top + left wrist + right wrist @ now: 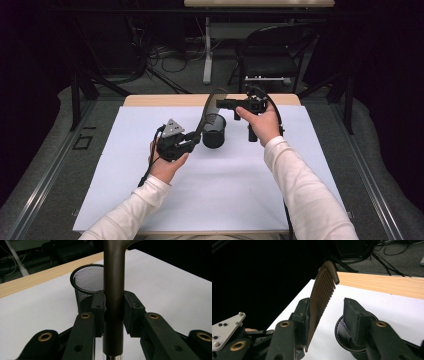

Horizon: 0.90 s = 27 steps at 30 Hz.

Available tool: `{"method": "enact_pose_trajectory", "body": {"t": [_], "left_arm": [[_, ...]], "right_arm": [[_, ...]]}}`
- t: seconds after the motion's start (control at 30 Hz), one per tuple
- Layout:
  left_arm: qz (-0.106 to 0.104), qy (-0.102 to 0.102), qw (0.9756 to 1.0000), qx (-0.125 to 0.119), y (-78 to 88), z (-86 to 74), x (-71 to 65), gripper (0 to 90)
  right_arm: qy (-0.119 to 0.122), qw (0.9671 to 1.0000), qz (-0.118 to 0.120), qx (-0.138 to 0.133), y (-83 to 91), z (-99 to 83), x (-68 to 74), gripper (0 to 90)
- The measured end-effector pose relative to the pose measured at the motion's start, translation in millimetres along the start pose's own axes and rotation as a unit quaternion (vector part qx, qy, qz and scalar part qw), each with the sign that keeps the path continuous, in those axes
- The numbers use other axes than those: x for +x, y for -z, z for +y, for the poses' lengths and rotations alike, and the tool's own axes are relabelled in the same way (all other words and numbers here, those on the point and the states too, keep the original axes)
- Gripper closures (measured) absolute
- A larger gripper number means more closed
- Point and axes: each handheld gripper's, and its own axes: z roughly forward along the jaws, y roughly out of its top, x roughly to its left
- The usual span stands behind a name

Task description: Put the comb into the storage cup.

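My left gripper [194,143] is shut on the handle of a brown comb [207,111], which slants up and to the right over the table. In the left gripper view both pads squeeze the comb's handle [113,290]. My right gripper [219,104] reaches in from the right at the comb's toothed upper part. In the right gripper view the comb [322,292] lies against the left pad, with a gap to the right pad, so the jaws stand open around it. A black mesh cup [214,132] stands upright on the white sheet just below the comb.
A white sheet [150,200] covers most of the wooden table [150,100]. Beyond the table's far edge stand a black chair [272,55], a table leg and loose cables on the floor. The mesh cup [86,280] sits just behind the left gripper's jaws.
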Motion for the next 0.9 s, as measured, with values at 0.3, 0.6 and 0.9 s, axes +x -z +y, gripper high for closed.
{"method": "enact_pose_trajectory", "body": {"t": [0.3, 0.6, 0.9], "left_arm": [[-0.011, 0.003, 0.9999, 0.004, -3.0, -1.4, -1.5, 72.7], [-0.029, 0.012, 0.9995, 0.008, -6.0, -2.6, -3.3, 72.7], [-0.047, 0.020, 0.9986, 0.012, -7.8, -3.4, -3.4, 72.7]], "right_arm": [[-0.019, 0.9998, 0.000, -0.005, -0.8, 0.5, 1.2, 62.8], [-0.037, 0.9993, -0.008, -0.004, -0.8, 1.0, 0.6, 68.9], [-0.053, 0.9985, -0.013, -0.001, -0.9, 1.0, -0.6, 71.2]]}}
